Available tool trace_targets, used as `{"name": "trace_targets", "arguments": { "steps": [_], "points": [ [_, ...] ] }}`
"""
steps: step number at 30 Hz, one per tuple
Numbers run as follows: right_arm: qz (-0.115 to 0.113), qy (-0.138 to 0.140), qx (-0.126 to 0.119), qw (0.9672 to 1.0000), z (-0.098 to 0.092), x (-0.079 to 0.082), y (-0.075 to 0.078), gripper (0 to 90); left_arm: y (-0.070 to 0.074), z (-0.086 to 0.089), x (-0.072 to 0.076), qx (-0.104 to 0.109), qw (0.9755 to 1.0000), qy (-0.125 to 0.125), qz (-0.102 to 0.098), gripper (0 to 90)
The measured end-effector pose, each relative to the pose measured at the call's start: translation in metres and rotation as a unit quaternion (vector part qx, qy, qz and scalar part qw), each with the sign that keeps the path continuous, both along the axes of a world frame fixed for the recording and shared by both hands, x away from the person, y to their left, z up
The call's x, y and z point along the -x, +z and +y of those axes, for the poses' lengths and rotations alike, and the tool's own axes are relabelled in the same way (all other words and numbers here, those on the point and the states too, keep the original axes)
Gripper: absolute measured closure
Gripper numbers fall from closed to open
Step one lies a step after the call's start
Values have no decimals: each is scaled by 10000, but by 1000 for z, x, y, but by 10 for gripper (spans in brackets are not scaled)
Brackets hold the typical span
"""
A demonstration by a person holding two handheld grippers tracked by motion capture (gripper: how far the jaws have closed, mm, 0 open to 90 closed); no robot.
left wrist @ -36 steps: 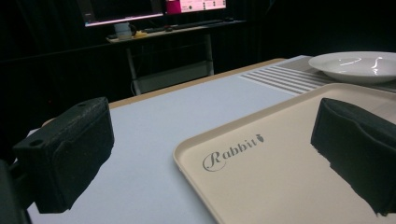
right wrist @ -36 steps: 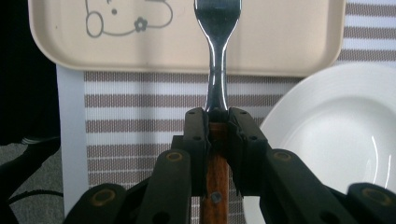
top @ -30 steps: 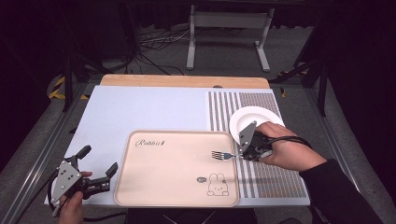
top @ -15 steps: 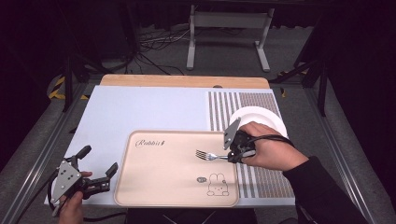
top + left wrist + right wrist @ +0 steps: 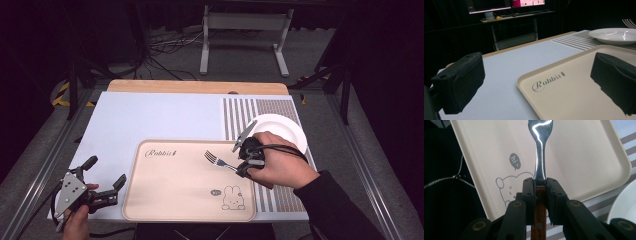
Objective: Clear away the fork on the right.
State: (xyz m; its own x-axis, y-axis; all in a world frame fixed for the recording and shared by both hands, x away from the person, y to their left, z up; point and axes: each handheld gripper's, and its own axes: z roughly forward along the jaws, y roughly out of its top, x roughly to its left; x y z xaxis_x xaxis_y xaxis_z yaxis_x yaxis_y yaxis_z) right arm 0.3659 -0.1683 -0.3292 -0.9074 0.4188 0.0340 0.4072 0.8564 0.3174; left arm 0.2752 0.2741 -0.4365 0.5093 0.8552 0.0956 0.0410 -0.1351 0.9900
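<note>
Fork [image 5: 218, 161] clamped in your right gripper [image 5: 245, 161]: jaws closed tight on the neck where the metal meets the brown wooden handle, seen plainly in the right gripper view [image 5: 540, 185]. Tines [image 5: 540, 125] point straight ahead of the jaws, out over the beige tray [image 5: 165, 200]. Whether the tines touch the tray surface, you cannot tell. Below and left of your jaws in that view sits the tray's printed rabbit [image 5: 507, 187] with its "hi" bubble [image 5: 514, 160]. White plate [image 5: 285, 129] lies just behind your right hand [image 5: 280, 165], on the striped part of the mat [image 5: 280, 197]; its rim shows at the lower right of the right gripper view [image 5: 624, 202].

Your left gripper [image 5: 102, 182] rests low at the near left corner of the table, just beside the tray's left edge. Jaws wide apart, nothing between them. From the left gripper view, one pad [image 5: 459, 80] sits over the pale blue mat [image 5: 506, 60], the other [image 5: 616, 77] over the tray near the "Rabbit" lettering [image 5: 547, 81]. Far ahead and to the right of those jaws: the plate [image 5: 615, 35], with the fork tines [image 5: 629, 23] just above it at the frame edge.
</note>
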Motion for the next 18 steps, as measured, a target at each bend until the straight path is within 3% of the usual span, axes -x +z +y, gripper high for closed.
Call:
{"name": "trace_targets", "arguments": {
  "steps": [7, 10, 15, 18],
  "points": [
    [47, -775, -109, 9969, 7, 2, -1, 786, 0, 0, 0, -1, 10000, 0, -3, 0],
    [67, -1103, -151, 9938, 9, 3, -2, 786, 0, 0, 0, 0, 10000, 0, -7, 0],
    [59, -1656, -259, 9858, 12, 4, -5, 786, 0, 0, 0, -6, 10000, 2, -4, 0],
    [41, -1740, -207, 9845, 15, 5, -7, 786, 0, 0, 0, -30, 10000, -4, -15, 0]
  ]
}}
